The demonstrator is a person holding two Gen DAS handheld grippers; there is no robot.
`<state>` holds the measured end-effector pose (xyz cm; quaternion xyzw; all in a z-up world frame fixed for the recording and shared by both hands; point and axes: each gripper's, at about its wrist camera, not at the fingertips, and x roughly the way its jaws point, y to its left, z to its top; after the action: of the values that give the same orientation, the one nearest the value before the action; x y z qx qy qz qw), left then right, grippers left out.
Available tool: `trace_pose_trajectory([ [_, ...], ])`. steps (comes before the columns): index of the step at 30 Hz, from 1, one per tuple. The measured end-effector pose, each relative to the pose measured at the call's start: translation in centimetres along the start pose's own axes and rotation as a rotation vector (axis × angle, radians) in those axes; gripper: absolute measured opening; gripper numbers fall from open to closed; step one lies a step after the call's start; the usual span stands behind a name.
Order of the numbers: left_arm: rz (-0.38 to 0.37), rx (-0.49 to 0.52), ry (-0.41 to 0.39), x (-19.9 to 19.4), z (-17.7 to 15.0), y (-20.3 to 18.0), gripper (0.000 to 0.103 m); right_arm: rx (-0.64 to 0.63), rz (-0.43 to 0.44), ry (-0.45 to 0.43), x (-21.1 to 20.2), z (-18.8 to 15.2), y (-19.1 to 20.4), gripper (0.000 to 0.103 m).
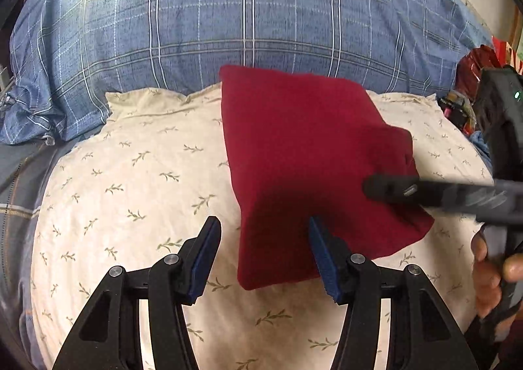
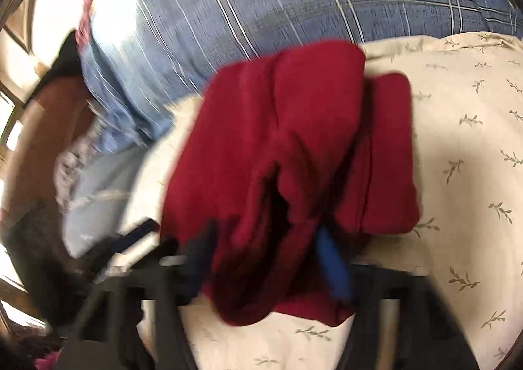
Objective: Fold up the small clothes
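Observation:
A dark red cloth (image 1: pixel 304 141), folded into a rough rectangle, lies on a cream pillow (image 1: pixel 130 173) with a leaf print. My left gripper (image 1: pixel 264 242) is open at the cloth's near left edge, its right finger above the fabric and its left finger over the bare pillow. My right gripper (image 1: pixel 371 188) reaches in from the right over the cloth's right side, and a hand (image 1: pixel 490 272) holds it. The right wrist view is blurred. There a bunched fold of the red cloth (image 2: pixel 294 124) fills the gap of the right gripper (image 2: pixel 264 258), which is shut on it.
A blue plaid bedcover (image 1: pixel 261 10) lies behind the pillow and runs down its left side. Red bags and other clutter (image 1: pixel 470 75) sit at the far right. In the right wrist view, brown wood (image 2: pixel 32 147) shows beyond the bed's left edge.

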<state>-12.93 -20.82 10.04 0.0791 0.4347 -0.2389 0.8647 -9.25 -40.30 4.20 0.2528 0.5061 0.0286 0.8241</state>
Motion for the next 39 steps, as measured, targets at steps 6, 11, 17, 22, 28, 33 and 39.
trace_pose_trajectory([
  [6, 0.030, 0.020, -0.054, -1.6, 0.4, 1.0, 0.065, -0.108, -0.095, -0.146, -4.4, -1.1, 0.3, 0.012],
  [11, 0.022, -0.009, 0.019, 1.1, -0.4, 0.5, 0.066, -0.085, -0.150, -0.078, -2.2, -2.2, -1.1, 0.014],
  [17, 0.065, 0.019, -0.021, 0.3, 0.8, 0.2, 0.066, -0.063, -0.202, -0.188, -6.9, -1.7, -0.1, 0.039],
  [22, 0.079, 0.006, -0.038, 0.8, 2.2, 0.0, 0.067, -0.184, -0.221, -0.242, -6.6, -0.2, 2.8, 0.038],
  [28, 0.070, -0.013, -0.033, 3.1, 2.9, 0.3, 0.079, -0.231, -0.341, -0.224, -2.2, 2.1, 2.0, 0.038],
  [33, 0.028, -0.042, -0.013, 4.4, 3.4, 1.0, 0.082, -0.188, -0.342, -0.170, 0.2, 3.0, -0.4, 0.038],
  [39, 0.015, -0.047, -0.025, 4.6, 3.3, 1.5, 0.083, -0.183, -0.329, -0.166, -0.4, 2.1, -0.7, 0.039],
])
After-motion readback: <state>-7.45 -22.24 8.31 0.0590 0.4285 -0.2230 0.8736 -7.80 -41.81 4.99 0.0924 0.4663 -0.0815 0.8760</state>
